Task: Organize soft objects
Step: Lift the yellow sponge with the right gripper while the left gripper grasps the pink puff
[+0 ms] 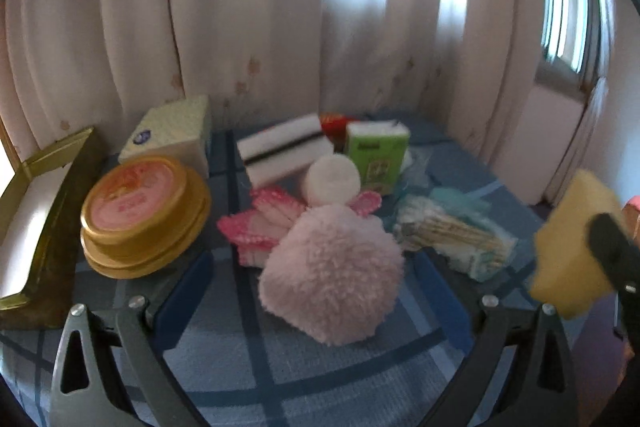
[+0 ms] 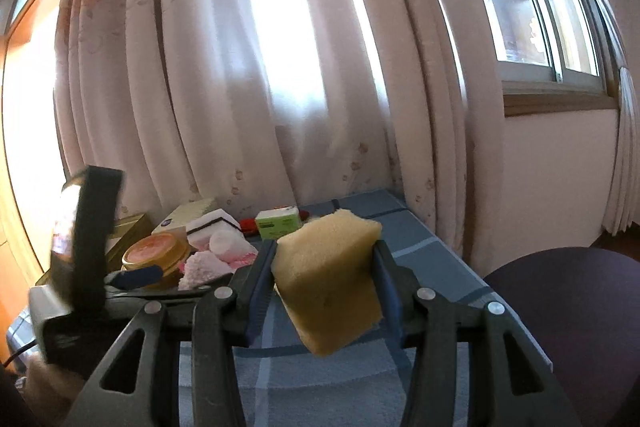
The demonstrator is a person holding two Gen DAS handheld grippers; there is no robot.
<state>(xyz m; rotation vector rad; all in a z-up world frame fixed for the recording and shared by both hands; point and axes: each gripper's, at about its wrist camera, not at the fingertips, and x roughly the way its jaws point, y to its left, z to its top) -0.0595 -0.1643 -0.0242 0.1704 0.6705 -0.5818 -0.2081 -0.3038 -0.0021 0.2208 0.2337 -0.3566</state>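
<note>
The right hand-held gripper (image 2: 324, 279) is clamped on a yellow sponge (image 2: 330, 277), its pads pressing both flanks and carrying it clear of the blue checked tabletop (image 2: 436, 259), likely for sorting. The left hand-held gripper (image 1: 316, 287) stands wide apart around a pink fluffy puff (image 1: 332, 271), apparently not yet pressing it, though blur makes contact uncertain. From the puff, a gold tin (image 1: 144, 215) sits at nine o'clock and a green tissue pack (image 1: 378, 157) at one o'clock.

Both wrist views low over table (image 1: 280, 367), facing curtain (image 2: 240, 87); share clutter, sponge (image 2: 328, 279).
</note>
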